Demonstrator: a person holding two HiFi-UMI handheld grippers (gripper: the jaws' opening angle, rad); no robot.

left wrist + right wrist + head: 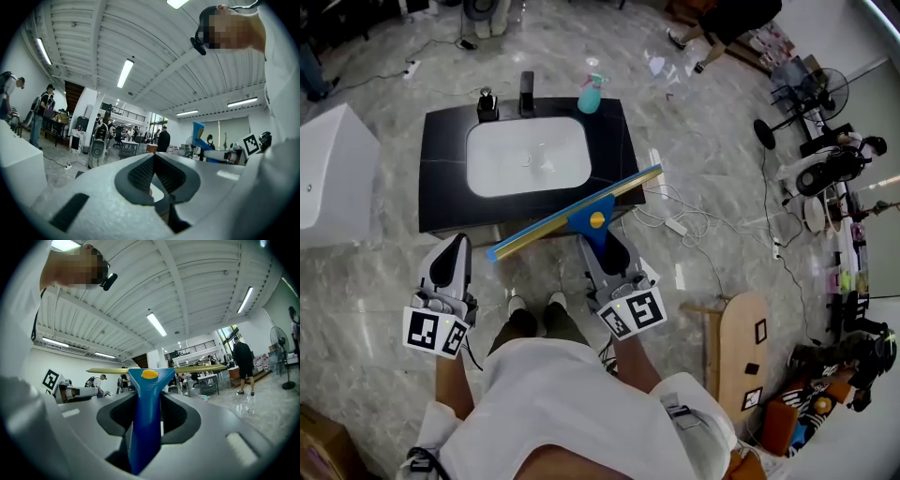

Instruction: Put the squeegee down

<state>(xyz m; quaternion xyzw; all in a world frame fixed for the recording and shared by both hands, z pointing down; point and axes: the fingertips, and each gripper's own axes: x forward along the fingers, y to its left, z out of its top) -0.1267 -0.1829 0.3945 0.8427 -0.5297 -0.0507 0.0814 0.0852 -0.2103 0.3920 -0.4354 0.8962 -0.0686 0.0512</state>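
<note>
The squeegee (572, 214) has a blue handle with a yellow dot and a long yellow-edged blade. My right gripper (606, 247) is shut on its handle and holds it level in front of me. The blade runs slantwise over the near right corner of the black sink counter (441, 150). In the right gripper view the blue handle of the squeegee (146, 418) stands between the pads of my right gripper (149, 397), blade across the top. My left gripper (450, 255) hangs to the left, beside the counter's near edge, shut and empty. In its own view my left gripper (153, 157) shows tips together.
A white basin (528, 155) is set in the counter, with a black faucet (526, 94), a dark dispenser (487, 105) and a teal spray bottle (591, 94) along the far edge. A white tub (333, 173) stands left. Cables (675, 220), a wooden board (741, 342) and fans (806, 94) lie right.
</note>
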